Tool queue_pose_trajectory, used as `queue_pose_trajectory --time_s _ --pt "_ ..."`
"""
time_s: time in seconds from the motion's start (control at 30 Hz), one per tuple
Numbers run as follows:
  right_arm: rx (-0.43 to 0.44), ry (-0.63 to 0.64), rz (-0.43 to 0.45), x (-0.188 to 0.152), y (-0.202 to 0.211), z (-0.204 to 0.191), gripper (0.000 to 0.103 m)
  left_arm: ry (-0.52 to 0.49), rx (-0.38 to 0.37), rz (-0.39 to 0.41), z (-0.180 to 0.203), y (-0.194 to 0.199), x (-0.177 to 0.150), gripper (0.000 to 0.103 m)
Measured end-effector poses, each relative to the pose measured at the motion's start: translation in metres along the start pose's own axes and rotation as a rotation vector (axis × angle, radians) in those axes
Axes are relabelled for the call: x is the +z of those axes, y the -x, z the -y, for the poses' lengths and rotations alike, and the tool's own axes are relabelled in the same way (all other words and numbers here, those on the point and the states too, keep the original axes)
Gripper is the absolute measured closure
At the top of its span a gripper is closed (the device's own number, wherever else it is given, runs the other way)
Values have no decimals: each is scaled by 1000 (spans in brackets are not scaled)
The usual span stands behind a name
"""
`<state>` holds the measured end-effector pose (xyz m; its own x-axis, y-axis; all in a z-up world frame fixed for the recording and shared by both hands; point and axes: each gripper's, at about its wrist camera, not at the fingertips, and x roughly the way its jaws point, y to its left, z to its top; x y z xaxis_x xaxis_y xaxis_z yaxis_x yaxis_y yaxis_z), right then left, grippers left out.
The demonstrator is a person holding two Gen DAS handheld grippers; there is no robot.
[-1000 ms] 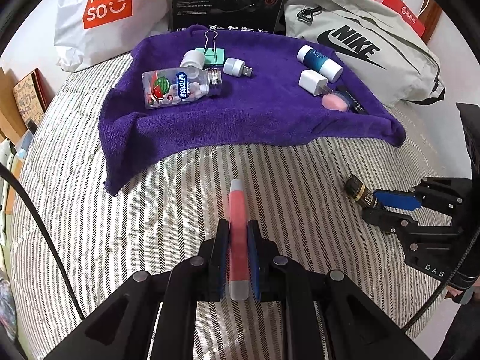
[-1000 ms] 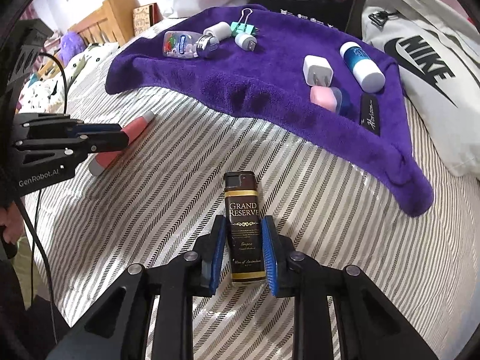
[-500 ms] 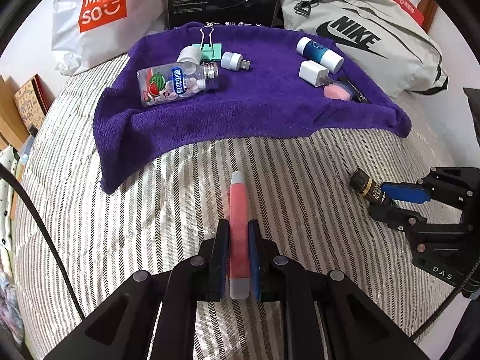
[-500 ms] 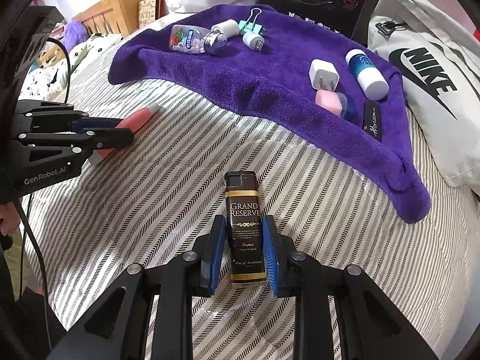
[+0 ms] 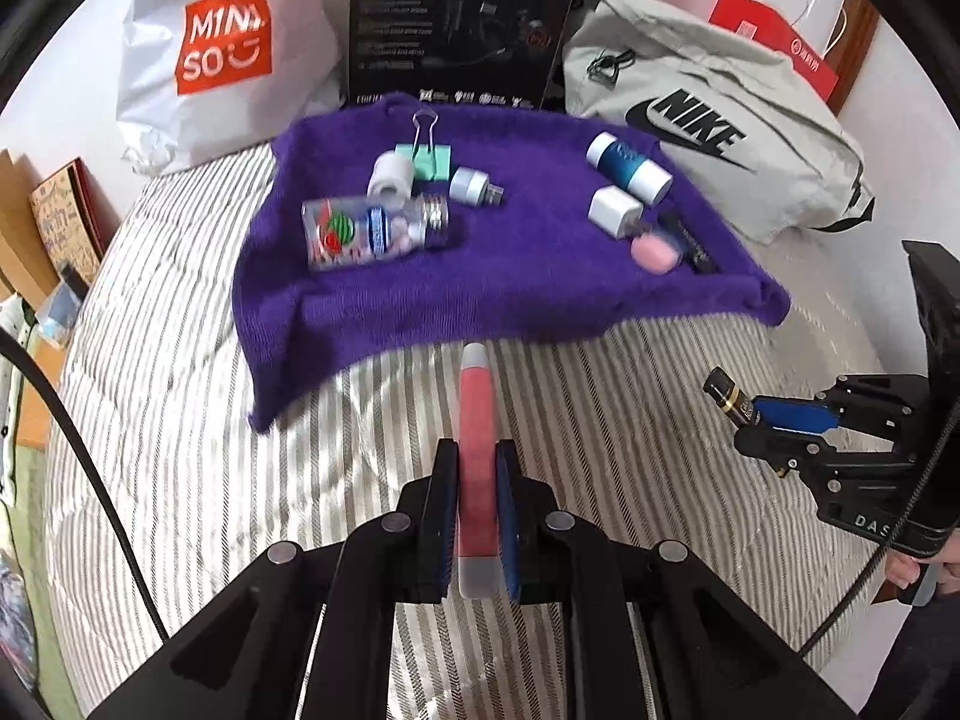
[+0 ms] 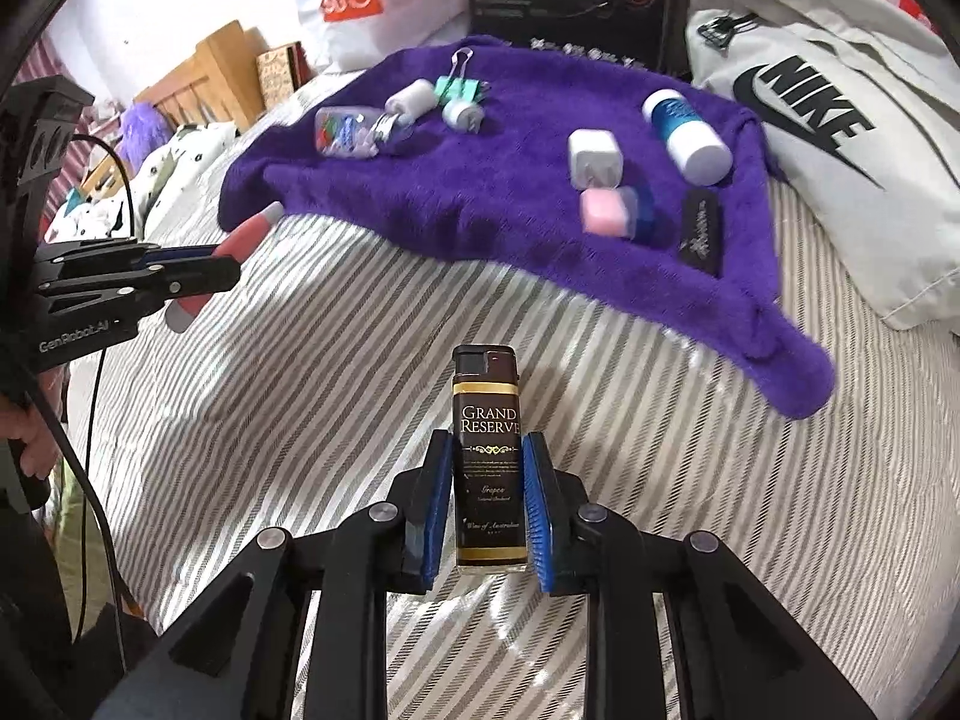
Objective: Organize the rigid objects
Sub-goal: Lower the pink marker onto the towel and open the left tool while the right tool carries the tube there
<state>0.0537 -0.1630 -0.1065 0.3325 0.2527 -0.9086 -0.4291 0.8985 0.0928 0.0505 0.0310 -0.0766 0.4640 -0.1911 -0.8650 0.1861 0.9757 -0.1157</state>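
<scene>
My left gripper (image 5: 474, 468) is shut on a pink tube (image 5: 477, 414) with a pale cap, held above the striped bedspread just short of the purple towel (image 5: 528, 276). My right gripper (image 6: 487, 468) is shut on a dark "Grand Reserve" lighter (image 6: 487, 438), upright between the blue pads. On the towel lie a clear candy bottle (image 5: 375, 231), a white roll (image 5: 391, 175), a green binder clip (image 5: 426, 153), a small USB plug (image 5: 474, 186), a blue-and-white bottle (image 5: 627, 168), a white charger (image 5: 613, 211), a pink case (image 5: 653, 252) and a black strip (image 6: 699, 231).
A Miniso bag (image 5: 222, 54), a black box (image 5: 462, 18) and a grey Nike bag (image 5: 708, 138) line the far side behind the towel. Striped bedspread (image 5: 180, 420) stretches in front of the towel. A wooden bed frame (image 6: 204, 78) and clutter sit at the left.
Both grippers have lifted and pulled back a little from the towel, each still holding its object. The objects on the towel stay where they were.
</scene>
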Motion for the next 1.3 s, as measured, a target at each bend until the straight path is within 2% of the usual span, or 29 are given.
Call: queue_pose_trajectory --time_s 0.27,0.67,0.97,1.3 --pt "25 -25 34 23 16 12 80 -14 -15 39 1 5 29 91" --pt "37 -94 102 77 19 46 80 -41 -49 30 4 -25 80 91" --pt "32 -130 106 108 4 71 79 -63 -72 -16 9 -62 106 91" --pt "37 -138 93 122 -12 82 80 -107 -76 -69 20 -93 114 91"
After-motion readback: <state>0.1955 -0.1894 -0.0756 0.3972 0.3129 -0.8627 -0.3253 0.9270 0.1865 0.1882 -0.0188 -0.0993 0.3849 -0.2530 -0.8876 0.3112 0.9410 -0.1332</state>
